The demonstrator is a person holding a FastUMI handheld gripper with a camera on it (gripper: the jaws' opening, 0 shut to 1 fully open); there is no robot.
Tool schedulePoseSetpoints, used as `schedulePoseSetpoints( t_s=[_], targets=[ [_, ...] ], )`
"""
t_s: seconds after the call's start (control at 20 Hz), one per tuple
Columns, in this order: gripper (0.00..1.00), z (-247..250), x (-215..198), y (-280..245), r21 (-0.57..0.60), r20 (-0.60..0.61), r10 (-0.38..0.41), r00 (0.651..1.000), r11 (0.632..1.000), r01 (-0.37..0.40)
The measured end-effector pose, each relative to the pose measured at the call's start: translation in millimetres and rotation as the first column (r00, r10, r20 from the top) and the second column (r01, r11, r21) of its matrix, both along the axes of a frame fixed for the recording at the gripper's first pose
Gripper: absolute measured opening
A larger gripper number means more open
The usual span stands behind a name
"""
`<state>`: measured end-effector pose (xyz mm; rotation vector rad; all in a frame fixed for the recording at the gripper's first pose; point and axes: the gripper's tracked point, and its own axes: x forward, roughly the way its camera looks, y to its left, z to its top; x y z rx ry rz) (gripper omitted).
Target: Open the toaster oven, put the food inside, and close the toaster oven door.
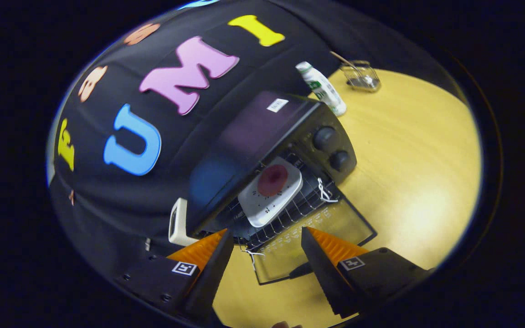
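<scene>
Gripper view: gripper point(267, 237) at lower centre, fingers apart, empty. Toaster oven point(262, 150) mid-frame, glass door point(335, 228) dropped open onto wooden table point(408, 159). White plate point(269, 193) with reddish food point(272, 180) sits on rack point(308, 200) inside.

I see a light wood table point(408, 150) w/ the toaster oven point(262, 150) just ahead of my open gripper point(267, 248); bottle point(321, 89) & glass dish point(360, 75) lie beyond.
</scene>
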<state>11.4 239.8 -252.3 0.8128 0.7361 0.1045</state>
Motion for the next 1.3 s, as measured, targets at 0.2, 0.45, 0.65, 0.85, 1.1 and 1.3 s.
schedulePoseSetpoints(
  t_s=[0.2,0.45,0.65,0.85,1.1,1.3],
  targets=[
    [0.97,10,-29,3,-0.204,0.071,0.188,0.98,0.964,-0.17],
    [0.99,-9,-67,14,-0.421,0.047,0.354,0.934,0.855,-0.303],
    [0.99,-40,-85,28,-0.476,-0.013,0.406,0.914,0.801,-0.363],
    [0.99,-74,-92,37,-0.488,-0.089,0.412,0.907,0.776,-0.4],
    [0.99,-107,-89,40,-0.524,-0.156,0.403,0.902,0.74,-0.421],
    [0.99,-124,-83,43,-0.55,-0.19,0.392,0.9,0.717,-0.429]
  ],
)
